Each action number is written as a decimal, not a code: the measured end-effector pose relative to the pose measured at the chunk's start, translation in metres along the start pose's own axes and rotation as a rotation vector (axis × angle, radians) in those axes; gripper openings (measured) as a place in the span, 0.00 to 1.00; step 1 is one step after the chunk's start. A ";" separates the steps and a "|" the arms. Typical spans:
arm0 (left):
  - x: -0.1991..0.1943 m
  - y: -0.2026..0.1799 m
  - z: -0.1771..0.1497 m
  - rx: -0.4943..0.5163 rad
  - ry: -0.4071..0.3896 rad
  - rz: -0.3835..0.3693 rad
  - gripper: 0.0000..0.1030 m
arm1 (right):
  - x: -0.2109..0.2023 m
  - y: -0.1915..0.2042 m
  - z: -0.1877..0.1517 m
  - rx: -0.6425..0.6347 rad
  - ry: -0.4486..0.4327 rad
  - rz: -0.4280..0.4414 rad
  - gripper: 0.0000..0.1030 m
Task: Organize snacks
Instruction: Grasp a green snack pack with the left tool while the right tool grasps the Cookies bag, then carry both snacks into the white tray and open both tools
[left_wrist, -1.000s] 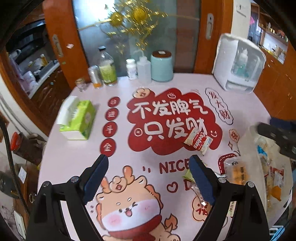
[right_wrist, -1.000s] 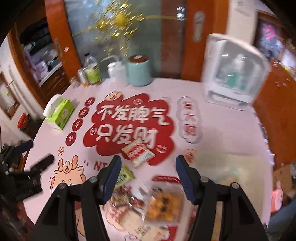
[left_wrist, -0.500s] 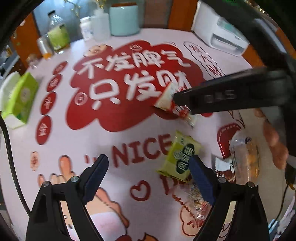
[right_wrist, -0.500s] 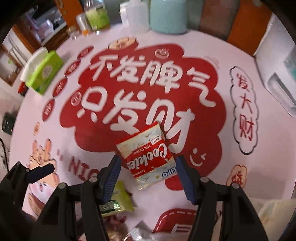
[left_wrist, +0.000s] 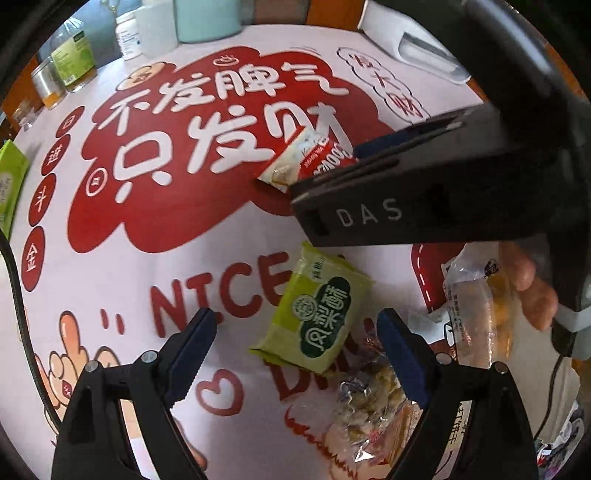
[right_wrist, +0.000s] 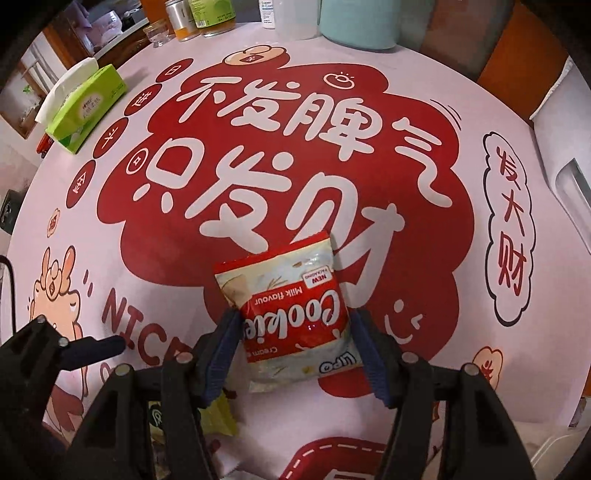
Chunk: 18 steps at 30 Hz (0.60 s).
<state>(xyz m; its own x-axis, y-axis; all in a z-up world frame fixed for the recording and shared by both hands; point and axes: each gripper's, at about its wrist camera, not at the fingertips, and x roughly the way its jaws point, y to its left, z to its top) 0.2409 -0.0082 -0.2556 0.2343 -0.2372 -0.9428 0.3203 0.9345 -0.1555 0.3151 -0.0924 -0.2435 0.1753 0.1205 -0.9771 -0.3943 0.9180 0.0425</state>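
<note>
Since a second ago both grippers have been brought down steeply over the printed pink-and-red round table mat (right_wrist: 369, 122), and the view has been narrowed from the whole room to the snacks alone.

On the left, the left gripper (left_wrist: 297, 341) is held with its jaws wide apart and nothing between its pads. A flat green-yellow foil pastry packet (left_wrist: 317, 314) is seen just ahead of its tips, nearer the right-hand finger, flat on the mat and untouched. A heap of clear-wrapped sweets and biscuits (left_wrist: 373, 406) lies just under that same finger.

On the right, the right gripper (right_wrist: 295, 347) has been set astride the red-and-white glossy cookie packet (right_wrist: 284, 310). Its jaws have just been opening — the packet now lies between the blue pads, which stand beside its two long edges (no squeeze or crumple is seen, so no grip is judged yet).

The cookie packet is thus lined up for a pick; closing remains to be done.
</note>
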 end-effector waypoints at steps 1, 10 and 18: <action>0.002 -0.002 0.000 0.003 -0.002 0.014 0.85 | 0.001 -0.001 -0.001 -0.006 0.003 -0.001 0.65; 0.001 -0.011 0.002 0.021 -0.045 0.132 0.47 | 0.006 0.000 -0.007 -0.057 0.010 -0.019 0.71; -0.005 -0.010 0.008 -0.006 -0.047 0.121 0.34 | -0.003 0.005 -0.007 -0.021 -0.005 -0.031 0.45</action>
<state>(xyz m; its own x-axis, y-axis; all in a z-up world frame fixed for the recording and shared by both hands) 0.2440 -0.0185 -0.2467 0.3137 -0.1346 -0.9399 0.2814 0.9586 -0.0433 0.3066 -0.0909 -0.2420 0.1920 0.0945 -0.9768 -0.4071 0.9133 0.0083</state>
